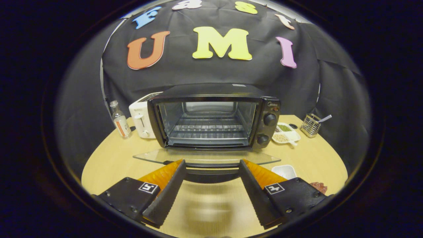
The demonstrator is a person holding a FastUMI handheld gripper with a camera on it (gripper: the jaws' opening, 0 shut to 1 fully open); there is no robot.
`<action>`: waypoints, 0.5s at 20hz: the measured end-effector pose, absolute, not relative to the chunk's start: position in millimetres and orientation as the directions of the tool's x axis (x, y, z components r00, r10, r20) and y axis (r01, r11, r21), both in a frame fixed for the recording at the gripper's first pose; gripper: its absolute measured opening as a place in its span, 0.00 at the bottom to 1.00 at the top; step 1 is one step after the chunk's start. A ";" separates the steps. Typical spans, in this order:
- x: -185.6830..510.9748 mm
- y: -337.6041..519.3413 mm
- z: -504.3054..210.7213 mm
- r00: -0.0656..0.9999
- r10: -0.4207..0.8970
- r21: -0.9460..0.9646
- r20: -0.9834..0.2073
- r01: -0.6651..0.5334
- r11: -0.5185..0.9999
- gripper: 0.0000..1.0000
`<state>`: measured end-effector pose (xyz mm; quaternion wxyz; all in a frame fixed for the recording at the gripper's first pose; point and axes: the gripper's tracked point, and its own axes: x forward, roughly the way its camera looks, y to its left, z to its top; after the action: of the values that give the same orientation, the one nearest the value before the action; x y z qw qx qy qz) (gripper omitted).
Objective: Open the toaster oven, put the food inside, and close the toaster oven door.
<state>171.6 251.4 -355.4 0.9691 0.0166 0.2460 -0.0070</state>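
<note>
— Jaws spread wide and holding nothing; the gripper (211, 162) sits with its fingertips at the front lip of the lowered door, one on each side of the handle.

— So opening is finished?

— By the look of it. The toaster oven (213, 115) stands toward the back edge of the table (109, 162), and its glass door (206, 156) lies flat out toward the fingers. The rack inside is bare.

— Then the food comes next. Where is it?

— My guess is the reddish piece (320, 187) by the table's front right edge, beside the right finger, half hidden. A small white dish (286, 171) sits just ahead of it.

— And around the oven?

— A white toaster (141, 119) touching its left side, a clear bottle (120, 121) further left, a divided snack tray (286, 133) on its right, a wire holder (310, 125) near the back right edge.

— Next move?

— Swing right, away from the door, and close on that piece.
</note>
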 end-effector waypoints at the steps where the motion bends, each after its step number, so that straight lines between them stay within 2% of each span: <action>1: 168.2 251.2 -360.4 0.873 -0.005 0.030 -0.488 0.023 0.999 1.00; 10: 141.6 248.8 -432.0 0.775 0.003 0.030 -0.631 0.021 0.999 1.00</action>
<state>141.6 248.8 -432.0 0.9420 0.0175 0.3351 -0.0047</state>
